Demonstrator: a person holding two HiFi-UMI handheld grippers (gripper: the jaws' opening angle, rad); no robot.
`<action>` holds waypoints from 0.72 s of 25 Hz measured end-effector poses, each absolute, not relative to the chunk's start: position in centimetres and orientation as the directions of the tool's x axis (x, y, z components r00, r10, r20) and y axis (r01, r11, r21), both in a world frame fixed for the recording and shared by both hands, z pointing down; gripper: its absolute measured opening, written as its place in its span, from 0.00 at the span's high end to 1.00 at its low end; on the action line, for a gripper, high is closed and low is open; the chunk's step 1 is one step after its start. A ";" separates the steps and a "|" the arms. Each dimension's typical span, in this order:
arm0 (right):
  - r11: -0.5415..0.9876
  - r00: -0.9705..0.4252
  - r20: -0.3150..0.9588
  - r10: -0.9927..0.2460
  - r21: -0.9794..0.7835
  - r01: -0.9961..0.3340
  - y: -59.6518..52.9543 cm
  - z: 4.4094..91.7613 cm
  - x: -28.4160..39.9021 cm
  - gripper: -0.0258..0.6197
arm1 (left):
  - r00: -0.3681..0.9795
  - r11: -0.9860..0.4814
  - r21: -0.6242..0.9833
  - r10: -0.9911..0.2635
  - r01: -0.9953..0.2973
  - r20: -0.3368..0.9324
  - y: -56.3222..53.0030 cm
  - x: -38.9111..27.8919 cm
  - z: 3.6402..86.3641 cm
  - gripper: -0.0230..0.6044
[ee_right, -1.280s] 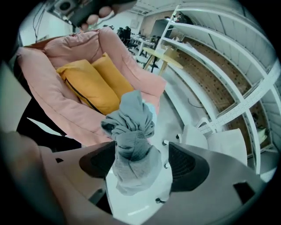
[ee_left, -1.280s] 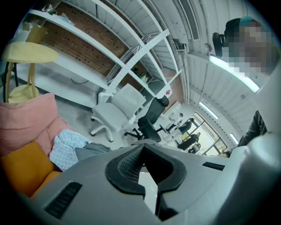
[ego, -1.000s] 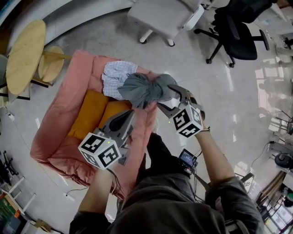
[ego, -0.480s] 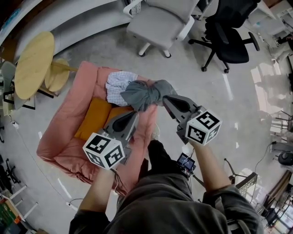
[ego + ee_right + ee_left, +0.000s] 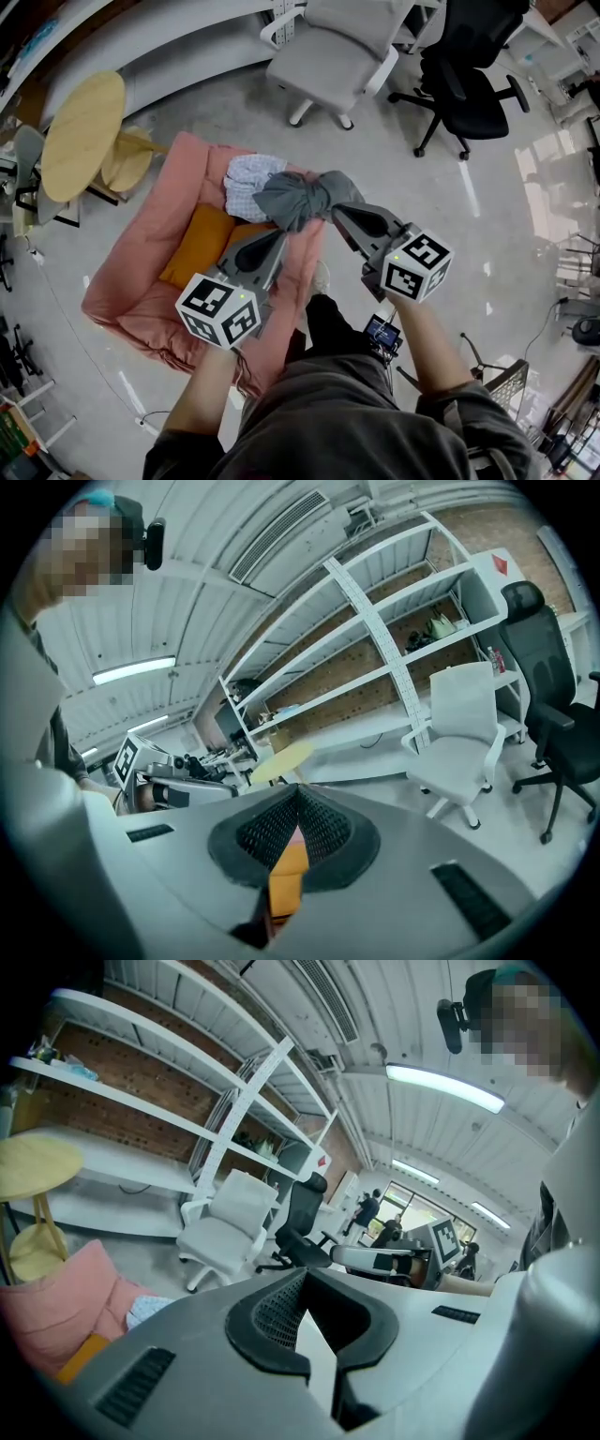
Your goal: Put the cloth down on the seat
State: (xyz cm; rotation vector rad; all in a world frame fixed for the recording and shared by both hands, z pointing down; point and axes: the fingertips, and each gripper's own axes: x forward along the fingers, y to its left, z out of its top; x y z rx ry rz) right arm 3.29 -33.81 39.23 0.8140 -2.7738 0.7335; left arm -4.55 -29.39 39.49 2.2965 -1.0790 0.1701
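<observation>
A grey bunched cloth (image 5: 300, 199) lies on the near right edge of the pink cushioned seat (image 5: 141, 272), beside a white checked cloth (image 5: 248, 178) and above orange cushions (image 5: 199, 246). My right gripper (image 5: 337, 210) is shut and empty, its tip just right of the grey cloth; in the right gripper view (image 5: 298, 797) only a sliver of orange shows through the closed jaws. My left gripper (image 5: 277, 236) hovers over the seat's near edge just below the cloth, shut on nothing. In the left gripper view (image 5: 305, 1279) its jaws point at the room beyond.
A white office chair (image 5: 342, 52) and a black office chair (image 5: 469, 84) stand beyond the seat on the grey floor. A round wooden table (image 5: 82, 136) and a low stool (image 5: 127, 159) are at the seat's left. White shelving (image 5: 187, 1082) lines the far wall.
The right gripper went from open around the grey cloth to shut and drew back to the right. The cloth stayed on the seat's edge. The left gripper barely moved.
</observation>
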 end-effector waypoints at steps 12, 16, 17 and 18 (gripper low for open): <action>0.729 -0.839 0.278 -0.469 -0.414 -0.545 -33.1 38.8 3.1 0.94 | 0.667 -0.509 0.447 -0.660 -0.736 0.347 -29.5 -3.9 39.1 0.95; 0.730 -0.835 0.280 -0.474 -0.405 -0.550 -33.2 38.6 3.0 0.94 | 0.668 -0.510 0.447 -0.658 -0.735 0.347 -29.6 -4.0 39.1 0.95; 0.730 -0.834 0.281 -0.475 -0.403 -0.552 -33.3 38.5 3.0 0.94 | 0.669 -0.510 0.448 -0.658 -0.734 0.347 -29.6 -4.0 39.1 0.95; 0.730 -0.833 0.282 -0.476 -0.402 -0.553 -33.3 38.6 3.0 0.94 | 0.669 -0.510 0.449 -0.657 -0.734 0.347 -29.6 -4.0 39.1 0.95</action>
